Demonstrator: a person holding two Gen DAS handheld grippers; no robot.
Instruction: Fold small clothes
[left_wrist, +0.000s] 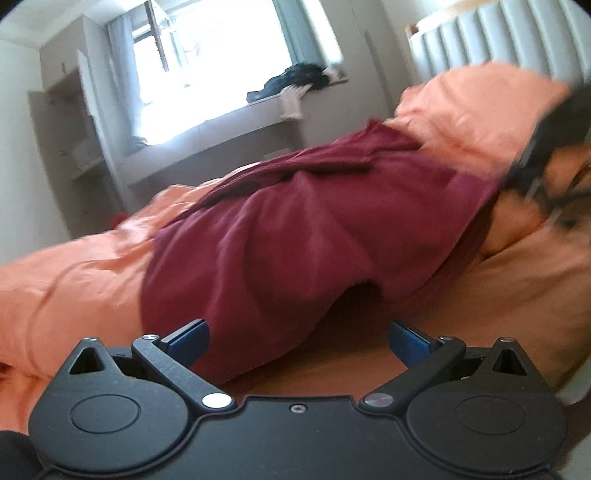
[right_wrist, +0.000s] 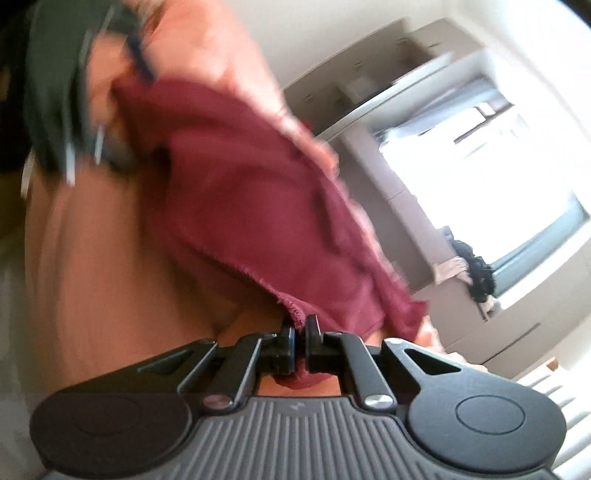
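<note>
A maroon garment (left_wrist: 295, 229) lies spread and rumpled on the orange bed sheet (left_wrist: 74, 288). My left gripper (left_wrist: 299, 341) is open just in front of the garment's near edge. Its blue pads (left_wrist: 190, 338) stand wide apart and the cloth's edge lies loose between them. In the right wrist view my right gripper (right_wrist: 301, 332) is shut on the garment's stitched hem (right_wrist: 291, 310), with cloth bunched between the pads. From the left wrist view, the right gripper (left_wrist: 517, 177) is a dark blur at the garment's far right corner.
An orange pillow (left_wrist: 480, 103) lies at the head of the bed, in front of a white padded headboard (left_wrist: 498, 40). Beyond the bed are a bright window (left_wrist: 221, 66), a sill with dark clothes (left_wrist: 295, 79) on it, and open shelves (left_wrist: 70, 140).
</note>
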